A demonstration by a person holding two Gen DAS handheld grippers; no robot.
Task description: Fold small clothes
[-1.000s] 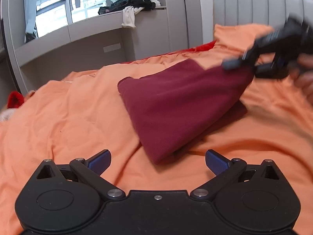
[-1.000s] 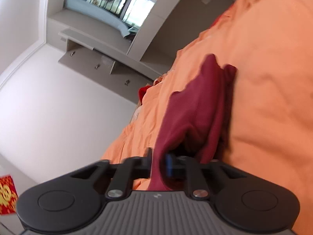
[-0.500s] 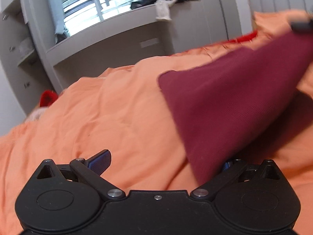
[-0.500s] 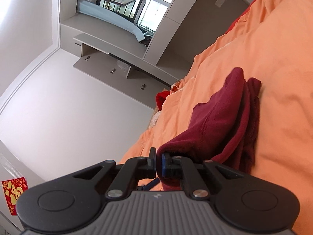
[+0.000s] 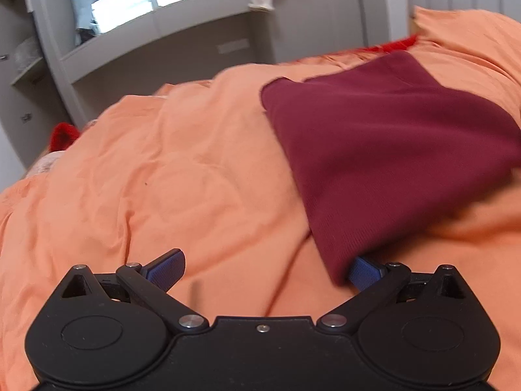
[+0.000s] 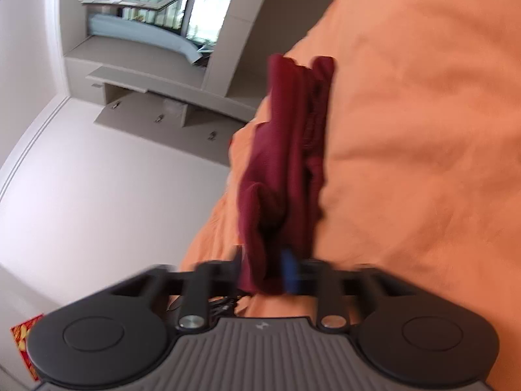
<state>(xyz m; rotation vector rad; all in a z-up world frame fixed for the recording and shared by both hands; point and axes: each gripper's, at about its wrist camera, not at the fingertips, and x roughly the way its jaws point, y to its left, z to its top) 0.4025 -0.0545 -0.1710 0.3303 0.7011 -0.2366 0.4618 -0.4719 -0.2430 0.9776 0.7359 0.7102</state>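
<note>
Orange bedding (image 5: 182,176) fills the lower frame under my left fingers (image 5: 263,268), which stand wide apart and grasp nothing; the near corner of the maroon garment (image 5: 384,150) drapes over the right-hand pad. In the right wrist view my right fingers (image 6: 265,268) are parting, the garment's bunched edge between them, so I judge this the release that ends a fold. Next I'd take that near corner with the left. Open duvet lies left of the cloth; farther off stand the grey window shelf (image 5: 169,32) and headboard.
</note>
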